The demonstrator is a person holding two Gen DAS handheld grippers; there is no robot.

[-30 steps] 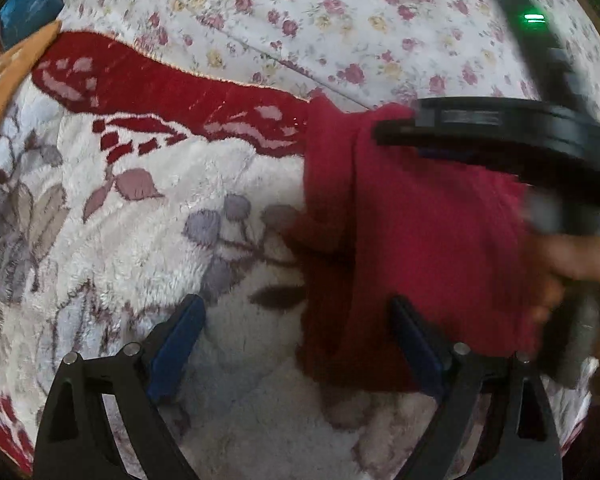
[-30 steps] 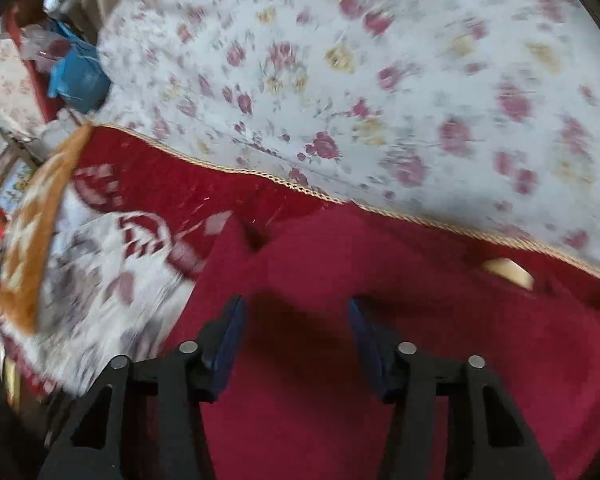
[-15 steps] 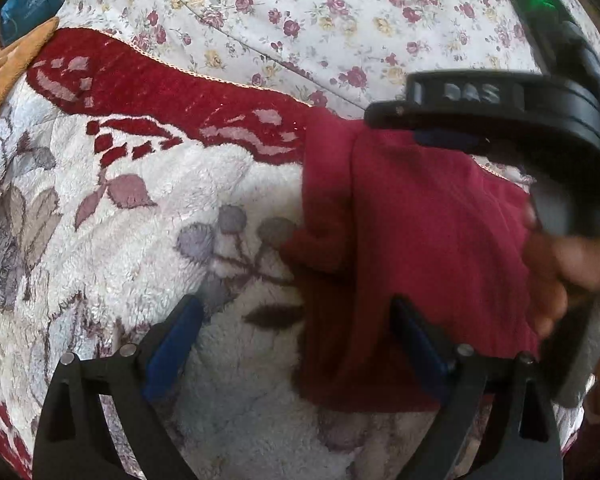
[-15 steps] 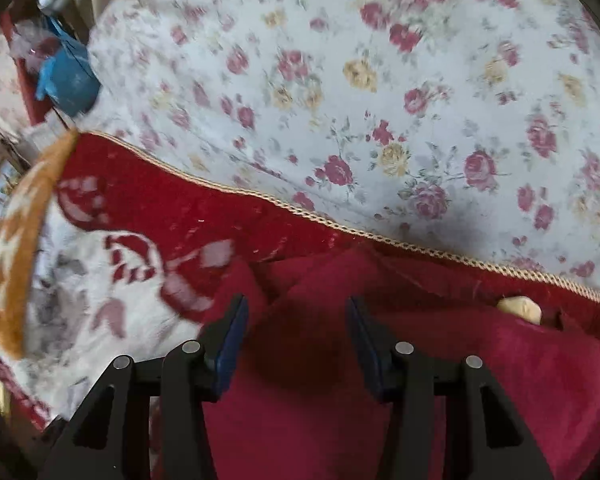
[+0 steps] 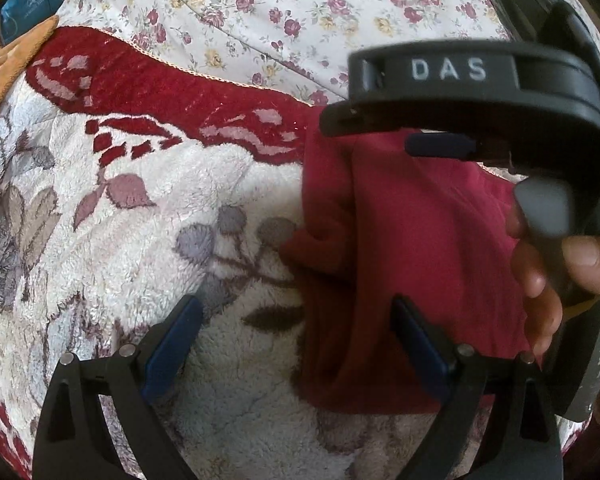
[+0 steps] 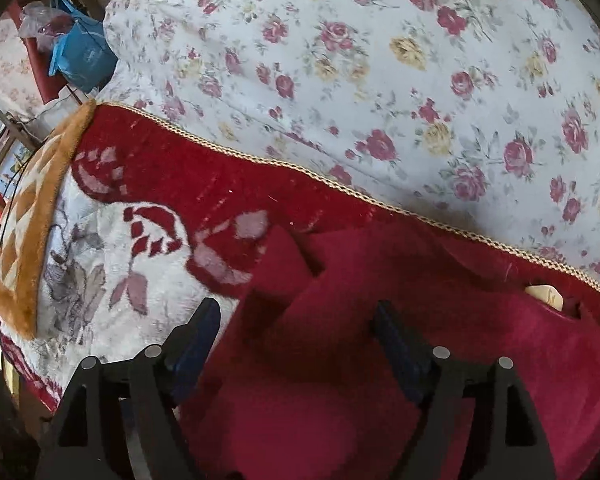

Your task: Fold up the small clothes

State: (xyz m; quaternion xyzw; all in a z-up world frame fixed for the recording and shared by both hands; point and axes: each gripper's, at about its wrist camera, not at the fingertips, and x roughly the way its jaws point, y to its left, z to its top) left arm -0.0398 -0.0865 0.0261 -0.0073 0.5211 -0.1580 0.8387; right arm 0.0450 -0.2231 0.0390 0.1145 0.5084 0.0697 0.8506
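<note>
A dark red small garment (image 5: 412, 248) lies folded on the fleecy blanket, its left edge doubled over. My left gripper (image 5: 296, 340) stands open low over it, the right finger above the cloth and the left finger above bare blanket, gripping nothing. The right gripper's black housing (image 5: 460, 92) hovers over the garment's far edge, with a person's hand (image 5: 560, 276) on it. In the right wrist view my right gripper (image 6: 296, 332) has its jaws opening. The red garment (image 6: 340, 360) lies under and between them, but the pads do not press it. A cream tag (image 6: 544, 294) shows at the garment's right.
The white fleecy blanket (image 5: 180, 208) with a red border (image 6: 204, 184) covers the near surface. A floral sheet (image 6: 380, 80) lies beyond its corded edge. An orange-patterned blanket edge (image 6: 36, 216) runs on the left, and a blue bag (image 6: 84, 56) sits far left off the bed.
The right gripper's jaws have spread wider and it has drawn up and back from the garment. The red cloth stays lying flat. My left gripper has not moved.
</note>
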